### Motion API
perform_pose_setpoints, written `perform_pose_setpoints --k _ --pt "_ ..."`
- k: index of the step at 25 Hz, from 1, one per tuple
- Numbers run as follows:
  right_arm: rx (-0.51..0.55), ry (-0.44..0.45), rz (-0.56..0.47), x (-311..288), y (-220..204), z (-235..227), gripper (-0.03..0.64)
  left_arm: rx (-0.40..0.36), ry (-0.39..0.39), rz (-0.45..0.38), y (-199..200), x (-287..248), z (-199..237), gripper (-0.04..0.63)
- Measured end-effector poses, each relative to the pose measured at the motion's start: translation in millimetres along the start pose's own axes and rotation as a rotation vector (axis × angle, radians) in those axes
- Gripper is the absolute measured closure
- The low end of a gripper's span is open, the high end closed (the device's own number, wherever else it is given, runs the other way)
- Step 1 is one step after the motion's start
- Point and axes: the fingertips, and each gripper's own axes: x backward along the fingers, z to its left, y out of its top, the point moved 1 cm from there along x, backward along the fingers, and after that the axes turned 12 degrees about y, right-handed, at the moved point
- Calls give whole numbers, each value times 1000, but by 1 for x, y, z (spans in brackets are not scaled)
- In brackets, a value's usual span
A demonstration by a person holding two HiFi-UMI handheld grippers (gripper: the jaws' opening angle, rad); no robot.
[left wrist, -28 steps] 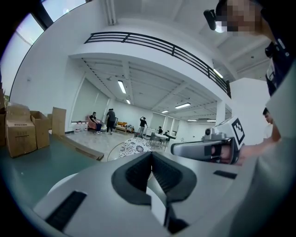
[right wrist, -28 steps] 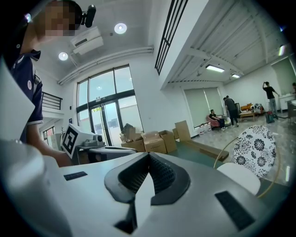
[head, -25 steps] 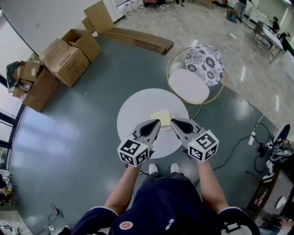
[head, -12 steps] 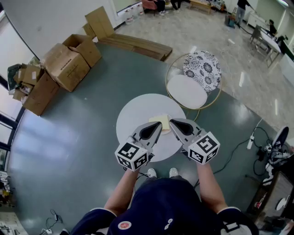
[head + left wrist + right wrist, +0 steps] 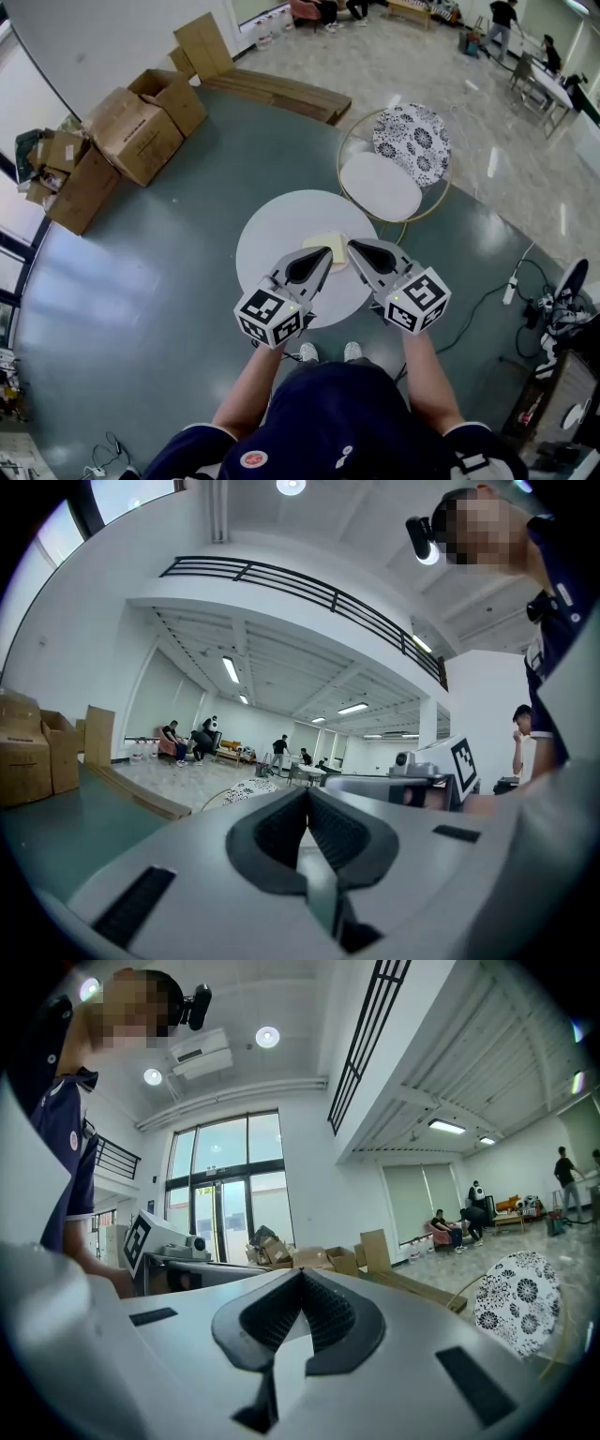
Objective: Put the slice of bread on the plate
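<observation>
Now | left tongs (image 5: 307, 797) together, empty | right tongs (image 5: 302, 1277) together, empty | both level, tips above bread (image 5: 335, 249) on table (image 5: 272, 234) | plate beneath: can't tell | fits approach or retreat

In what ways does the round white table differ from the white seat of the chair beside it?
The table is a full circle, while the chair seat is an oval. The table carries a slice of bread; the seat is bare. A patterned backrest rises behind the seat, whereas the table has none. Both are plain white and flat on top.
</observation>
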Motion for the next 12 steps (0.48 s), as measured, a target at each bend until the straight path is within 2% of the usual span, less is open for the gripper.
perform_pose_setpoints --k 12 --pt "4 -2 -4 4 3 1 609 7 -23 -2 3 0 -8 588"
